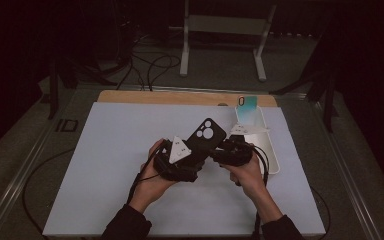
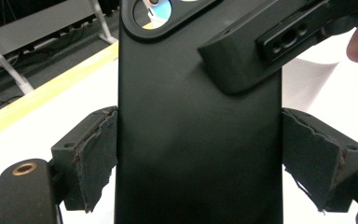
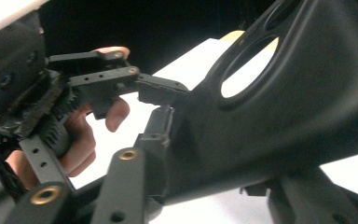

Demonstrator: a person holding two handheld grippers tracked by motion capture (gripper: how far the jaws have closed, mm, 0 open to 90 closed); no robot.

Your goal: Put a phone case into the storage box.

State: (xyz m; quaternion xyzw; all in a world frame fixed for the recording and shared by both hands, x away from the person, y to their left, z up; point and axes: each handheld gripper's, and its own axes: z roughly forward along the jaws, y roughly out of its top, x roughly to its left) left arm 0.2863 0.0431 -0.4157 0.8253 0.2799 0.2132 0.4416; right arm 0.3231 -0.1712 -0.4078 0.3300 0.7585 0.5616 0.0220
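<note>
Both grippers grip one black phone case above the middle of the white table top.

In the high view the phone case (image 1: 206, 136), camera cutouts toward the far side, is lifted between the left gripper (image 1: 179, 159) and the right gripper (image 1: 231, 151), each held in a hand near the centre of the white board (image 1: 110, 165). In the left gripper view the two padded jaws press against the case's long edges, one on each side, and the right gripper (image 2: 261, 51) lies over the case's upper right corner. In the right gripper view the jaws are pinched on the case (image 3: 284, 121) at its edge. A white tray (image 1: 272, 155) sits just right of the hands, with a teal card (image 1: 248, 103) at its far end.
</note>
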